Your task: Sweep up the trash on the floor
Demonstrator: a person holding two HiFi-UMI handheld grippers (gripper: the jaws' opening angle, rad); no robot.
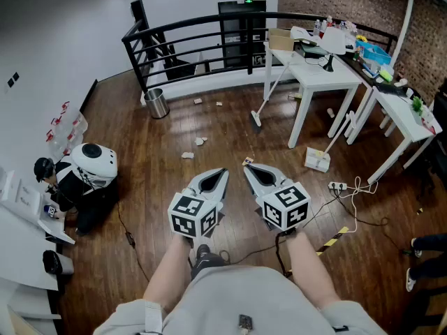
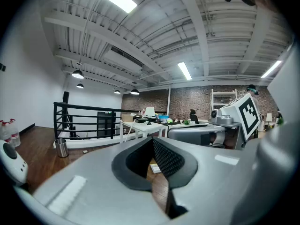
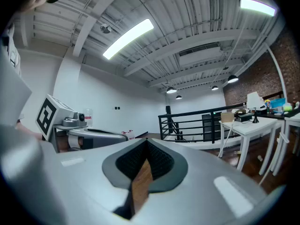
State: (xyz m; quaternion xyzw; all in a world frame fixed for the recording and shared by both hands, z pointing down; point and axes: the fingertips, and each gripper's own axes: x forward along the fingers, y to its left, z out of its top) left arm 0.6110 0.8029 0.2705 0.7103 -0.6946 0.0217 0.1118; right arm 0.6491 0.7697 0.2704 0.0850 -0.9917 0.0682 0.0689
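Note:
Scraps of paper trash (image 1: 200,141) lie scattered on the dark wood floor ahead, one more (image 1: 187,155) close by and others (image 1: 198,101) near the railing. A broom (image 1: 255,119) leans against the white table (image 1: 328,75). A white dustpan (image 1: 318,160) stands on the floor right of it. My left gripper (image 1: 218,175) and right gripper (image 1: 250,168) are held side by side at waist height, pointing forward. Both are shut with nothing in them. The left gripper (image 2: 152,140) shows meeting pads, as does the right gripper (image 3: 146,143).
A metal bin (image 1: 157,103) stands by the black railing (image 1: 209,33). A second cluttered table (image 1: 405,114) is at the right. A power strip with cables (image 1: 339,185) lies right of me. A white helmet-shaped device (image 1: 94,160) sits at the left.

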